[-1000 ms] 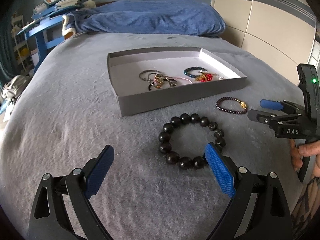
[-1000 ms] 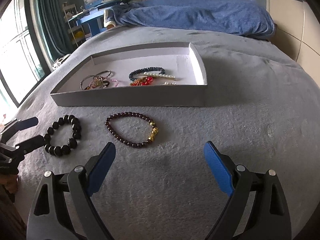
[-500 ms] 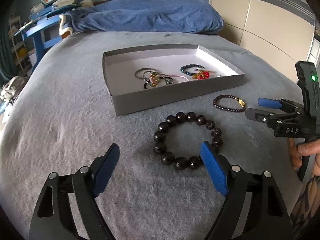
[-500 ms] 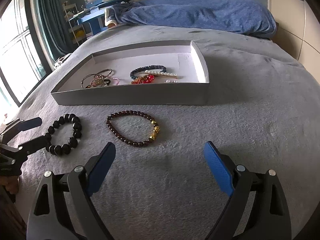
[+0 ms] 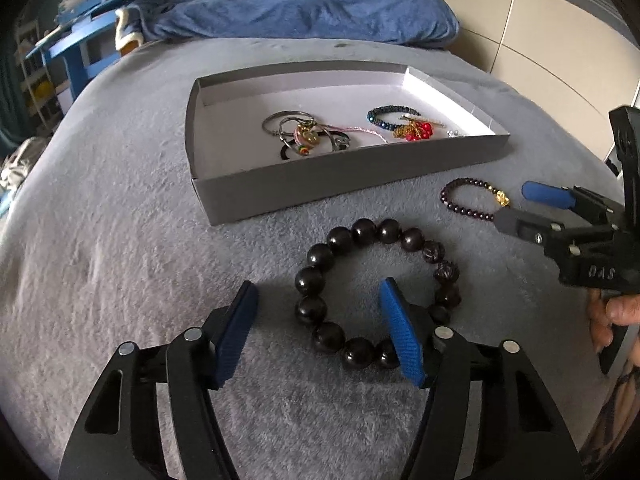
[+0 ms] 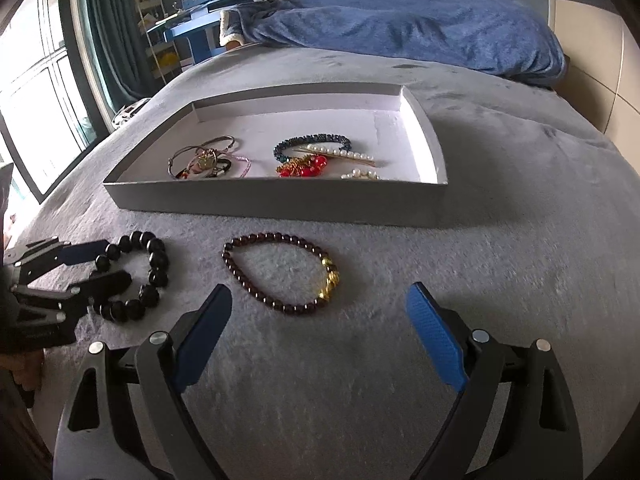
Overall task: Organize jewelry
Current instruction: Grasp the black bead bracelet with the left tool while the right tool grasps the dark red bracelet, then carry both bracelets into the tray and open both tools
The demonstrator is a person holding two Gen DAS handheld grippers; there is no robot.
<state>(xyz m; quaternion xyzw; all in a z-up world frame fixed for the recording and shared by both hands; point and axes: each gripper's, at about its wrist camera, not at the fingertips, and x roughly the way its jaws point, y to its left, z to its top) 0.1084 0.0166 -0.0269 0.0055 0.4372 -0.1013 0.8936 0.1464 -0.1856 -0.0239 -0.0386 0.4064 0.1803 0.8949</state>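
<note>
The left hand-held gripper (image 5: 320, 330) is low over the grey bed (image 5: 120, 240), its blue pads spread apart and straddling the near-left arc of the black bead bracelet (image 5: 374, 292). One pad lies outside the loop at about 8 o'clock of it, and the other sits inside the ring, just beside the beads at 5 o'clock. Whether either pad touches a bead cannot be told. The bracelet lies flat on the blanket, close in front of the grey tray (image 5: 320, 184).

The right hand-held gripper (image 6: 320, 320) has its pads wide apart and holds nothing. At 12 o'clock of it, just beyond the fingertips, lies the dark red bead bracelet (image 6: 280, 272) with a gold charm, flat on the bed and near the tray's front wall. From this side the black bead bracelet lies at 9 o'clock of the red one, with the left gripper's fingers around it.

Inside the tray lie a tangle of metal bangles and hair ties (image 5: 304, 136) toward its left, and a dark blue bead bracelet (image 5: 390, 116), a red and gold piece (image 5: 416, 131) and a pearl pin (image 6: 340, 154) toward its right. A blue blanket (image 5: 304, 8) is heaped at the far end of the bed.
</note>
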